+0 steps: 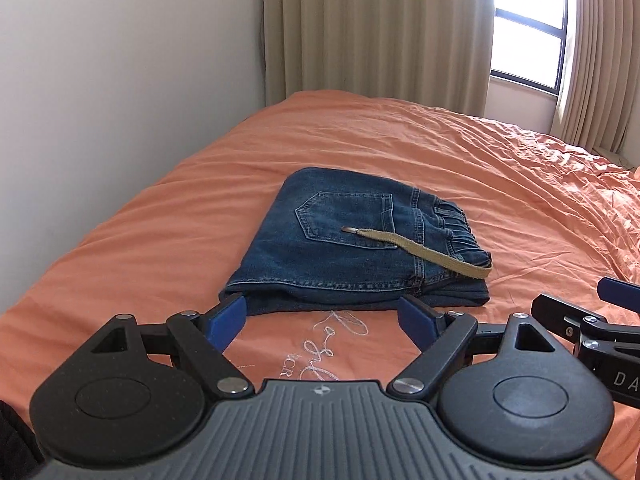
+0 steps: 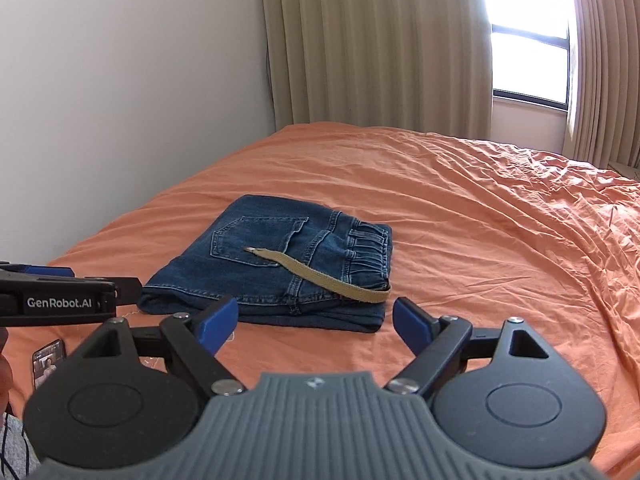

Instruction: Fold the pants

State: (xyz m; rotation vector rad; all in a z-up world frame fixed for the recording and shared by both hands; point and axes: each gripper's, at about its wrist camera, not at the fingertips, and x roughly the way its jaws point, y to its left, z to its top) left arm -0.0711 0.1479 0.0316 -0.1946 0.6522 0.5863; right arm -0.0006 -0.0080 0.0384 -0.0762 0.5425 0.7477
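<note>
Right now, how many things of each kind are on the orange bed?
Folded jeans: 1
Tan belt lying across the jeans: 1
Phone at the near edge: 1
Total: 3

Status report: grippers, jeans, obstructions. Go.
Left gripper and right gripper open, empty. Jeans folded on orange bedsheet, tan belt strap trailing on top. Nothing blocking.
</note>
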